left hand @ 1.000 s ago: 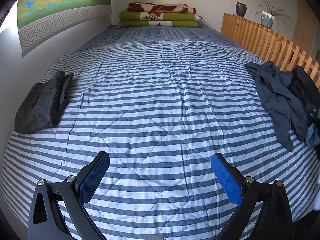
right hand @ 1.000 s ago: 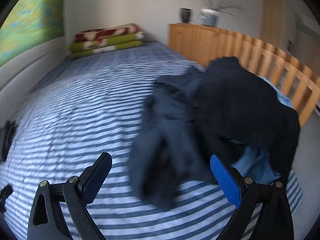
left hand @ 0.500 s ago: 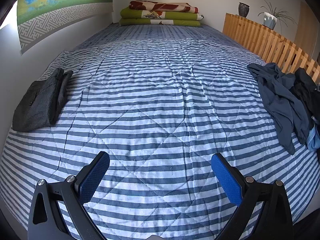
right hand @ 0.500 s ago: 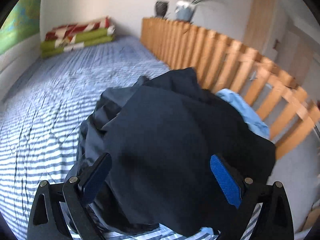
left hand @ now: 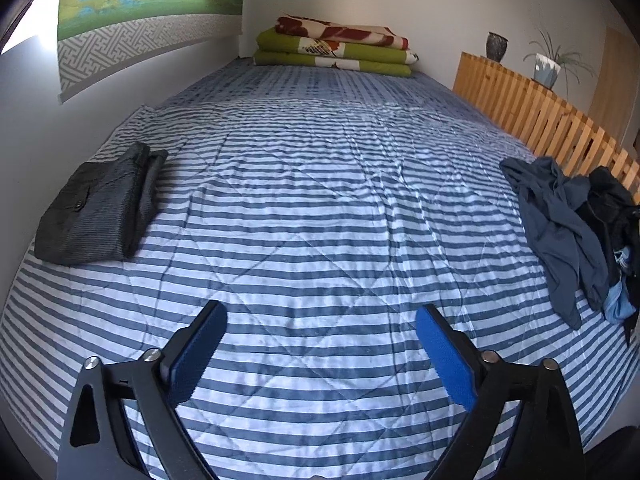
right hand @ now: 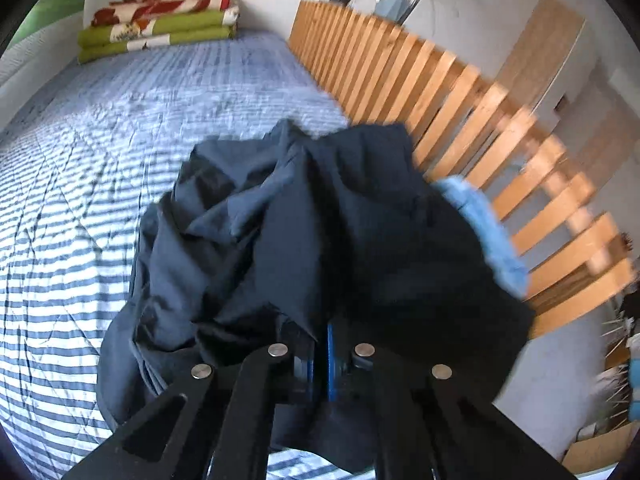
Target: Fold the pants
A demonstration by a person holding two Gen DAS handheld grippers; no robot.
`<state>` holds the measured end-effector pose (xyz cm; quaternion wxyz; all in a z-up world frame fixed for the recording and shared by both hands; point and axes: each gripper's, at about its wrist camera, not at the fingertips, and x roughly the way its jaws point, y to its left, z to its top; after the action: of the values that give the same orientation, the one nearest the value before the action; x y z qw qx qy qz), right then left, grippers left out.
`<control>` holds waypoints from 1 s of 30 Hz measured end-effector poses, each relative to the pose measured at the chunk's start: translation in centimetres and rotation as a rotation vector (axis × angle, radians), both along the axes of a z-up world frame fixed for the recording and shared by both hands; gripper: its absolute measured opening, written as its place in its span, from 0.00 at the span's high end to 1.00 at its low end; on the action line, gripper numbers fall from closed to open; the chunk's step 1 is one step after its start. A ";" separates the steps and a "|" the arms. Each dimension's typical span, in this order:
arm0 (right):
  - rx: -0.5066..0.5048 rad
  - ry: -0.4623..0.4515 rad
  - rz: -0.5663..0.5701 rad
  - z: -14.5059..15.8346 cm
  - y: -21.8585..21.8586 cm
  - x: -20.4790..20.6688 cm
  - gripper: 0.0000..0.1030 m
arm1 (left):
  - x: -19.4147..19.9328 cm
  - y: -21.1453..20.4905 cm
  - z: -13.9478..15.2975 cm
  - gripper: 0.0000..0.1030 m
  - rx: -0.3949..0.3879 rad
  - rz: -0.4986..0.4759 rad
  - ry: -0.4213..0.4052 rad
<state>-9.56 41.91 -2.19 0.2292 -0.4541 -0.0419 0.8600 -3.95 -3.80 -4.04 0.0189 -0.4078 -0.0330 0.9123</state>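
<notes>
A heap of dark crumpled garments lies at the right edge of the striped bed, against the railing. In the right wrist view my right gripper is shut on a fold of the dark navy pants at the near side of that heap, and the cloth bunches up around the jaws. A light blue garment shows from under the heap. My left gripper hovers over bare bedspread. Its jaws are wide and closing slightly, with nothing between them. Folded grey pants lie at the bed's left edge.
A slatted wooden railing runs along the bed's right side, with a vase and a potted plant on its far end. Folded green and red blankets are stacked at the head. A wall borders the left side.
My right gripper closed on the dark cloth, which now gathers at its jaws. The left wrist view shifted slightly, with the heap now farther right.
</notes>
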 end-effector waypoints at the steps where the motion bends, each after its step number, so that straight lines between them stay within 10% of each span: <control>1: -0.015 0.024 0.008 1.3 -0.3 0.7 0.97 | 0.2 -0.4 0.3 0.08 0.004 0.005 0.008; 19: -0.111 0.298 0.573 17.9 -27.1 6.0 0.97 | 3.3 -10.4 6.2 0.08 0.082 0.189 0.151; 22: -0.205 0.232 0.676 17.0 -31.9 5.2 0.93 | 4.0 -13.1 6.8 0.08 0.082 0.246 0.167; 26: -0.248 0.117 0.751 12.9 -35.6 4.3 0.57 | 4.9 -16.0 7.1 0.08 0.097 0.299 0.170; 30: -0.248 0.057 0.731 8.8 -35.2 4.1 0.54 | 5.6 -16.3 6.7 0.08 0.100 0.239 0.146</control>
<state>-5.46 6.71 6.59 -0.1479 -0.4092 -0.0903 0.8958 1.69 -20.13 2.65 -0.0675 -0.3319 -0.1252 0.9325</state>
